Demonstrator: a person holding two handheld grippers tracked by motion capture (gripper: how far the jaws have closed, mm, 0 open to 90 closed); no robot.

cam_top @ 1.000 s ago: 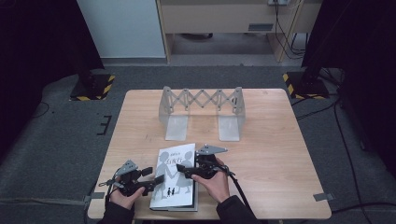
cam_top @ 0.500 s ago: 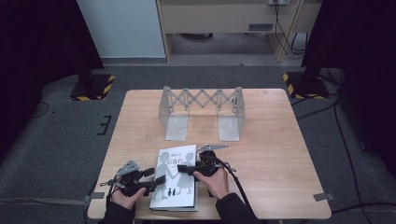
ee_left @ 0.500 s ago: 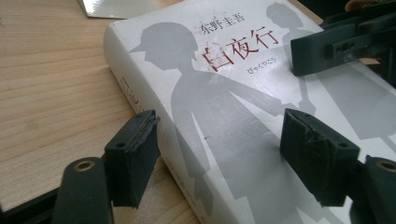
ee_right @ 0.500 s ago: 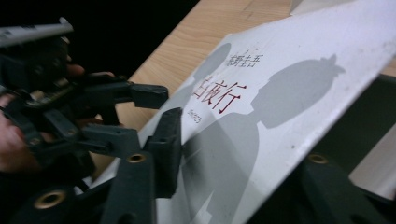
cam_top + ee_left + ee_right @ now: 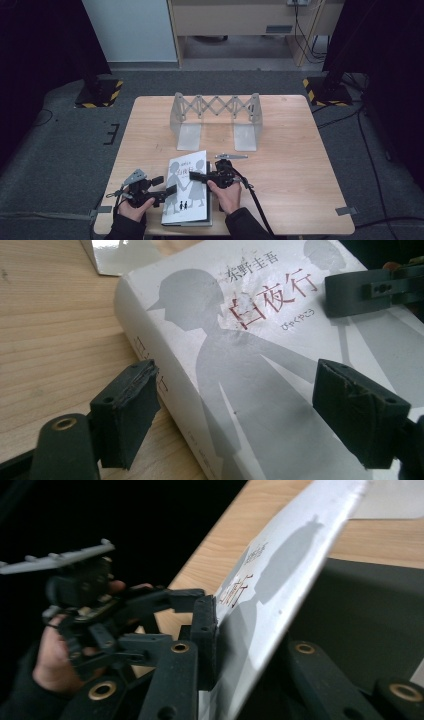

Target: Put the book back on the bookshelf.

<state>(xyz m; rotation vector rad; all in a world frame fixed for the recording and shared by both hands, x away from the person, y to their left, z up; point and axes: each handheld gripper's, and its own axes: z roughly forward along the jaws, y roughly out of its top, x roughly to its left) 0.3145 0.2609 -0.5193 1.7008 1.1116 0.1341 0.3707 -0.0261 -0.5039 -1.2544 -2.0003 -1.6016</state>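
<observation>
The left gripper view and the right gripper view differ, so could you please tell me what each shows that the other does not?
Left gripper view: the book's front cover with grey silhouettes and red title, and the left hand-held gripper, whose jaws have just been opening, open astride the spine edge. Right gripper view: the right hand-held gripper shut on the raised cover, seen edge-on, dark beneath. Both: the book, the wooden table, and the other hand-held gripper farther off.

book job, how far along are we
Done: the right gripper has just closed and is shut on the book's front cover. In hand: the left gripper, jaws opening, straddles the spine, not pinching. Left: opening it; the book lies flat on the table.
</observation>
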